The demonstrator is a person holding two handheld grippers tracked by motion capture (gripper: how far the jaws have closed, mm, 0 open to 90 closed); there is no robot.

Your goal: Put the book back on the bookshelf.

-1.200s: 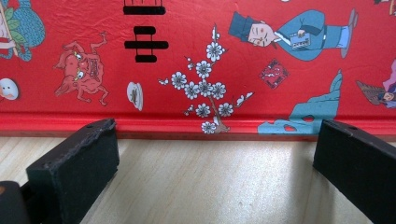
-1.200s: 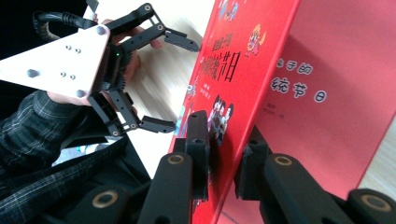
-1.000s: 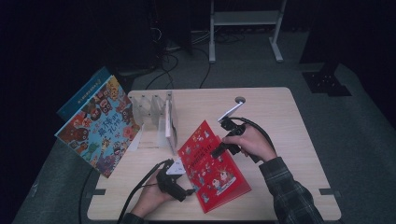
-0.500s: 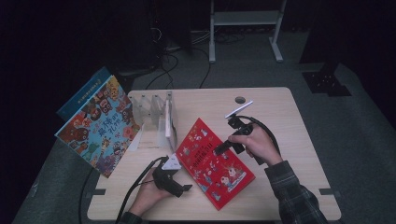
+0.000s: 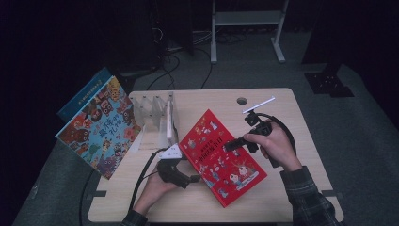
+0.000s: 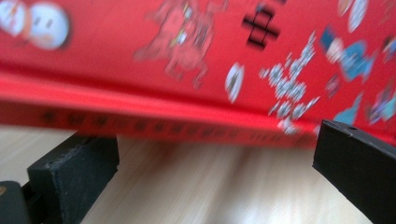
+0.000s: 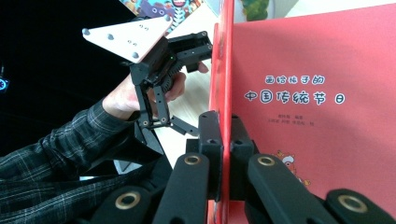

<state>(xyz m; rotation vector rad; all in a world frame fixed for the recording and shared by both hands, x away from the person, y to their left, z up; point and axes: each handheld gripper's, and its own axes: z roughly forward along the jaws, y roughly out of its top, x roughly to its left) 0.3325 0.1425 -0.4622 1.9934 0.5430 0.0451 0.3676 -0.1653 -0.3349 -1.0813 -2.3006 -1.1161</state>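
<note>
- Now that my right gripper (image 7: 223, 140) has pinched its jaws onto the cover of the red book (image 5: 221, 157), that edge is up off the table (image 5: 282, 117), where a second ago the book sat lower and nearer my body; the jaws have just been closing, and the right gripper view shows the cover clamped between the pads.
- While that side rises, the book tilts, spine side down toward my left gripper (image 5: 181, 176), which has lifted a little with it.
- In the left gripper view the jaws stand wide apart on either side of the red spine, gripping nothing; I judge that hand is only steadying the book from below.
- I read this as the start of standing the book up, probably for the clear rack (image 5: 150, 110) farther back.
- Farther off, the blue picture book (image 5: 101, 127) leans at the table's left edge.
- Hard to make out: the spine lettering is blurred, and I cannot tell whether the spine touches the wood.
</note>
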